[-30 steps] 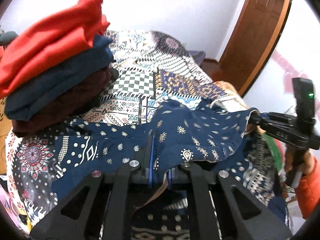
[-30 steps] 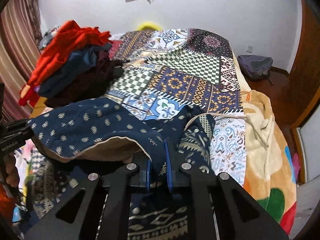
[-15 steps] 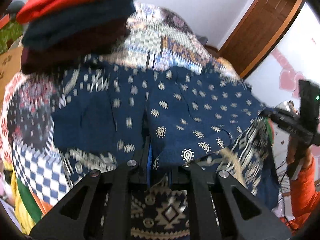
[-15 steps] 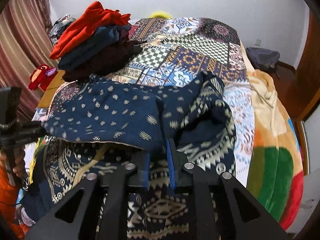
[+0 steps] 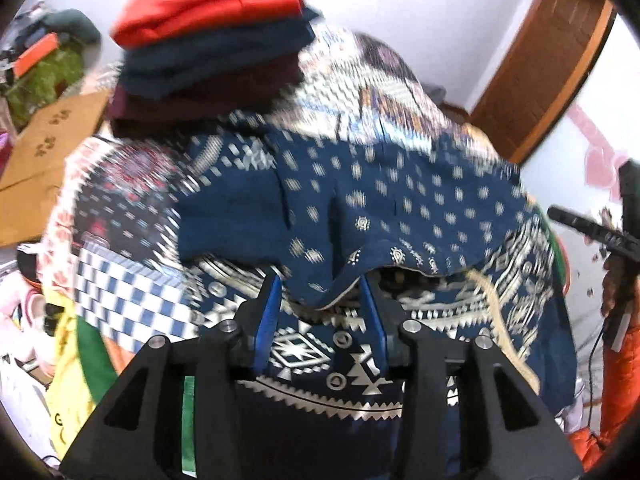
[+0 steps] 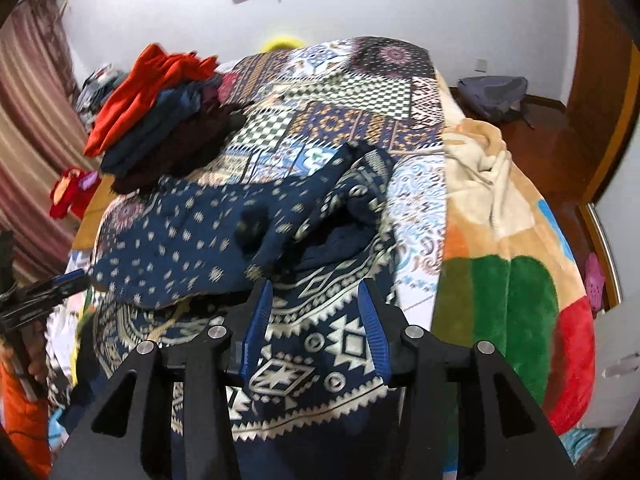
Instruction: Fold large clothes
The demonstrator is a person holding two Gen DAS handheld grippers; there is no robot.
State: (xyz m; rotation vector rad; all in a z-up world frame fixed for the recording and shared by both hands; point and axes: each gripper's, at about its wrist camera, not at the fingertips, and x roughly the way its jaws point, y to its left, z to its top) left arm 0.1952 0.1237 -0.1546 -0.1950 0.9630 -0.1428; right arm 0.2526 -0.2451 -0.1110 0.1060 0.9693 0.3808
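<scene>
- Left claw (image 5: 320,292) spread, touching nothing, over navy patterned garment (image 5: 360,208).
- Right claw (image 6: 316,304) spread likewise.
- Garment folded over at bed's (image 6: 416,208) near edge, beside stacked clothes (image 6: 160,120).

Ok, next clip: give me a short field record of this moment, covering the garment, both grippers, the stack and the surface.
garment: navy patterned garment, top half folded over the lower half, lying on the bed
left gripper: open, fold edge between the fingers
right gripper: open, above the garment's lower half
stack: folded clothes, red on top, behind the garment
surface: patchwork bedspread
</scene>
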